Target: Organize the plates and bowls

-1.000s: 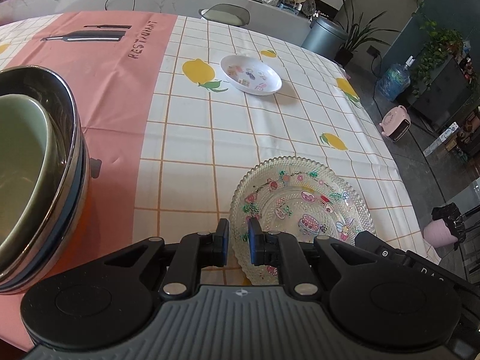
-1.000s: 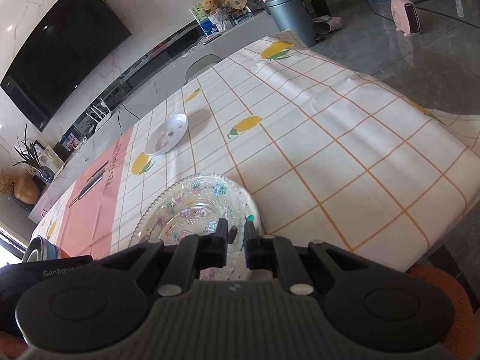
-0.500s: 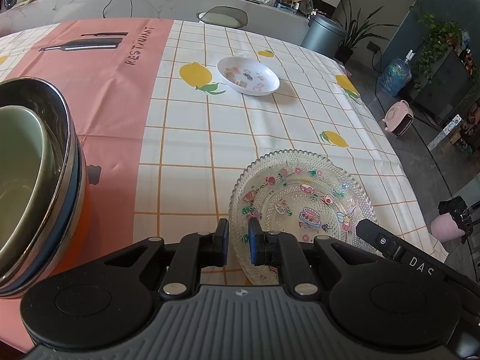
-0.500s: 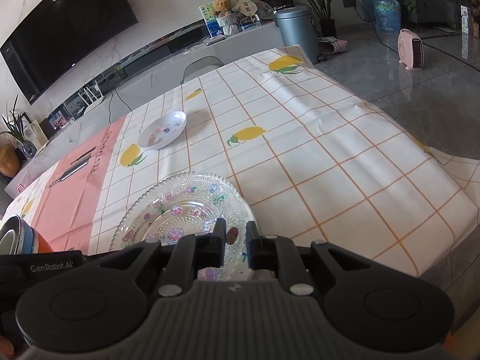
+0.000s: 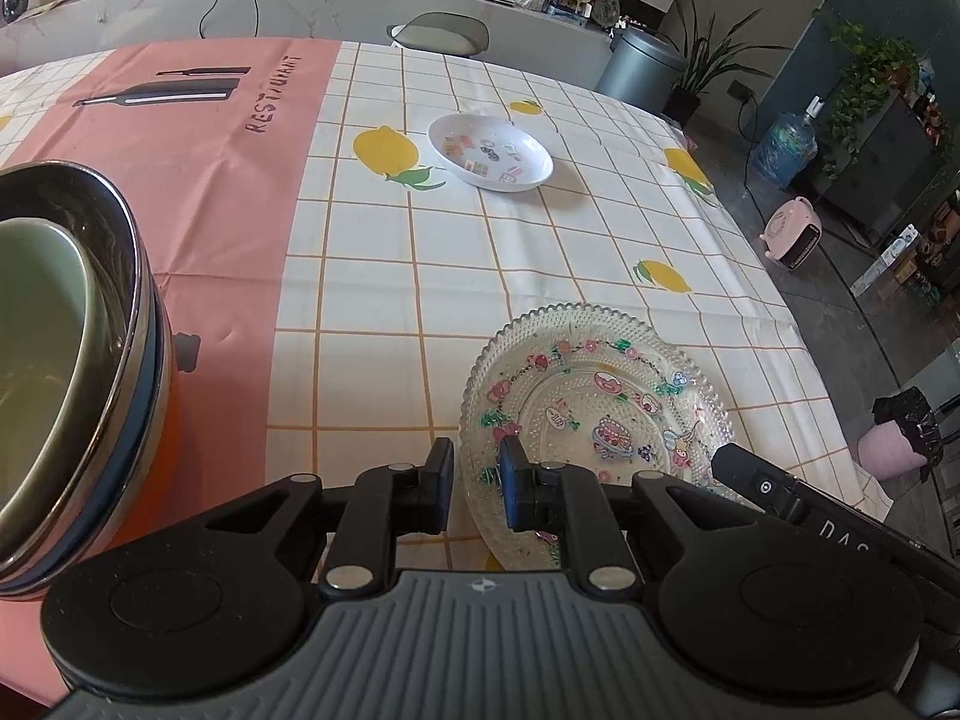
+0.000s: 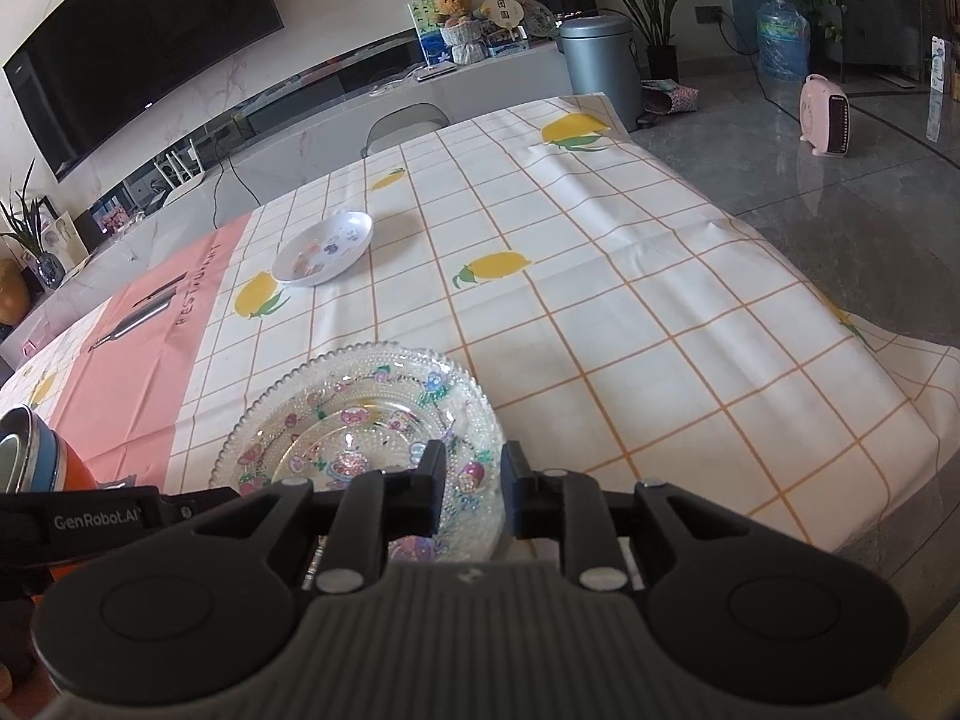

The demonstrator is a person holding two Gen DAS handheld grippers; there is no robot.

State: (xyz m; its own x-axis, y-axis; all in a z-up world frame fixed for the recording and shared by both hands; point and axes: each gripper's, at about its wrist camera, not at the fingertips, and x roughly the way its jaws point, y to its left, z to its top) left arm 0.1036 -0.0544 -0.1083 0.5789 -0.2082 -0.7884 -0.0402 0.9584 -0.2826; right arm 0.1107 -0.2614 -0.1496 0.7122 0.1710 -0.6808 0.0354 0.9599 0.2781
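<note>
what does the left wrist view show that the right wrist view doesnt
Only the left wrist view looks inside the stacked bowls, a green one nested in a steel one. Only the right wrist view shows the wall television. Both show the glass plate with each gripper's jaws, which have just been opening, straddling its rim, the white dish and the checked tablecloth.

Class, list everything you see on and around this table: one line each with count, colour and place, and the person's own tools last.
glass plate: 1, clear with coloured stickers, near table edge
white dish: 1, white with stickers, far on tablecloth
stacked bowls: green in steel in blue in orange, left edge
tablecloth: 1, white grid with lemons, pink band
bin: 1, grey, beyond table
water bottle: 1, blue, floor
heater: 1, pink, floor
left gripper: black, jaws just opening astride plate's rim
right gripper: black, jaws just opening astride plate's rim
</note>
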